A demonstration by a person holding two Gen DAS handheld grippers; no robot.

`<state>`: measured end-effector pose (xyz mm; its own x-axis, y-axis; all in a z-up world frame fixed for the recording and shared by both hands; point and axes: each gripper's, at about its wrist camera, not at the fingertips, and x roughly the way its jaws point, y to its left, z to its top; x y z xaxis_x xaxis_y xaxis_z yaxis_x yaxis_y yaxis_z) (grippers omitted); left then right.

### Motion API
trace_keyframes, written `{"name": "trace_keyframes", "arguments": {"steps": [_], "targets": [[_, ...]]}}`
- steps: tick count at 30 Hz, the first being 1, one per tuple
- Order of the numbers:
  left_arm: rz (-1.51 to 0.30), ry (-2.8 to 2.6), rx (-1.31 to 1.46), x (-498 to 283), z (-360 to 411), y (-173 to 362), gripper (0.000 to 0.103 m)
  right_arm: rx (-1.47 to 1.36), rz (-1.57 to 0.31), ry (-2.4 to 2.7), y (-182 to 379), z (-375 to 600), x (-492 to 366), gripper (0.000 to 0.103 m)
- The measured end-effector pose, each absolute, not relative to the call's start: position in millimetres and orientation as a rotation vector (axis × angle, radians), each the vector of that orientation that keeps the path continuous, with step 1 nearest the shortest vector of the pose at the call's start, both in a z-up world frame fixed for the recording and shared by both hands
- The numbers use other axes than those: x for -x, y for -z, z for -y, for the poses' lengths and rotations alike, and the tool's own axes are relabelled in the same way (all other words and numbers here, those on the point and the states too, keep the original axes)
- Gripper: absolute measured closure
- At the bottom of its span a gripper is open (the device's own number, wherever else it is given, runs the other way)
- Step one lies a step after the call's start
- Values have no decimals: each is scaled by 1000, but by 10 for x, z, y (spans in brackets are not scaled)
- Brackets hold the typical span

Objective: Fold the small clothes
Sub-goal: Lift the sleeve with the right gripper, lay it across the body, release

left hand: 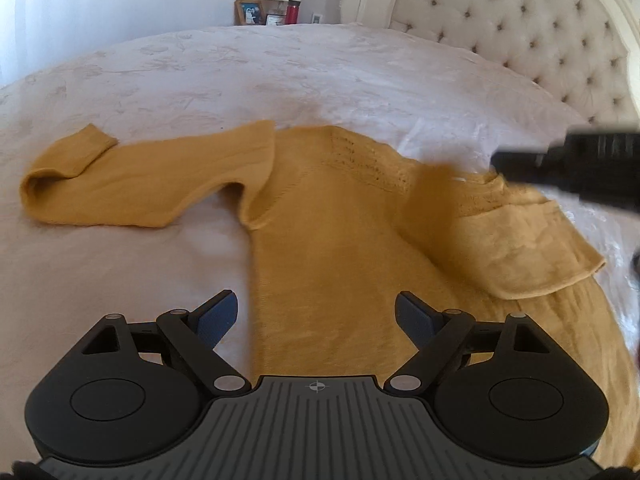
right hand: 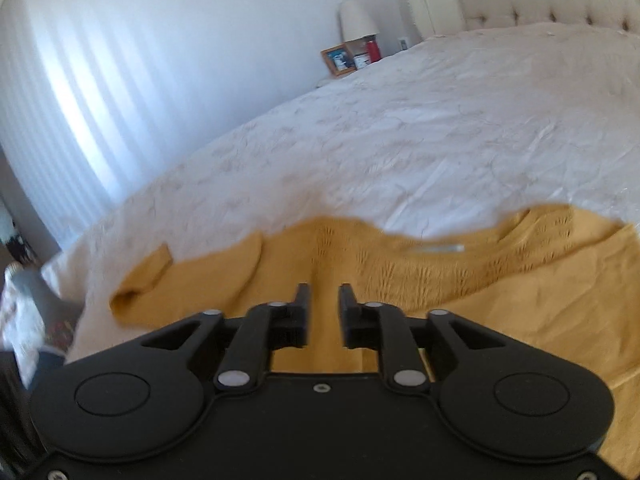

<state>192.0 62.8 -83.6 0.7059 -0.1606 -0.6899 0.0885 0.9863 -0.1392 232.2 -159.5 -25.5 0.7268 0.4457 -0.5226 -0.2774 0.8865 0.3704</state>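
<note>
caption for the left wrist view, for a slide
Open left tongs hover over a mustard sweater on a white bedspread, one sleeve folded in.

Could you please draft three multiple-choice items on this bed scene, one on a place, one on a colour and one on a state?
1. Where does the sweater lie?
A. On the bedspread
B. On the nightstand
C. On the floor

2. What colour is the sweater?
A. Navy
B. Mustard yellow
C. Red

3. How do the sweater's two sleeves lie?
A. Both spread outward
B. Both folded over the body
C. One sleeve spread outward, the other sleeve folded over the body

Answers:
1 A, the white bedspread shows all round it.
2 B, the knit is yellow in both views.
3 C, the left wrist view shows one stretched out sideways, the other lying across the torso.
</note>
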Motion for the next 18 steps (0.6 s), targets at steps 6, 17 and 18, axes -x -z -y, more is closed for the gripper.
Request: {"name": "trace_keyframes", "arguments": {"steps": [6, 17, 18], "targets": [[-756, 167, 109, -2001, -638, 817, 17, -239, -638, -331, 478, 1805, -1861, 46], [-783, 194, 78, -2513, -283, 902, 17, -195, -666, -195, 989, 2352, -1059, 47], [-797, 195, 70, -2574, -255, 928, 17, -198, -659, -199, 1016, 2356, -1031, 47]]}}
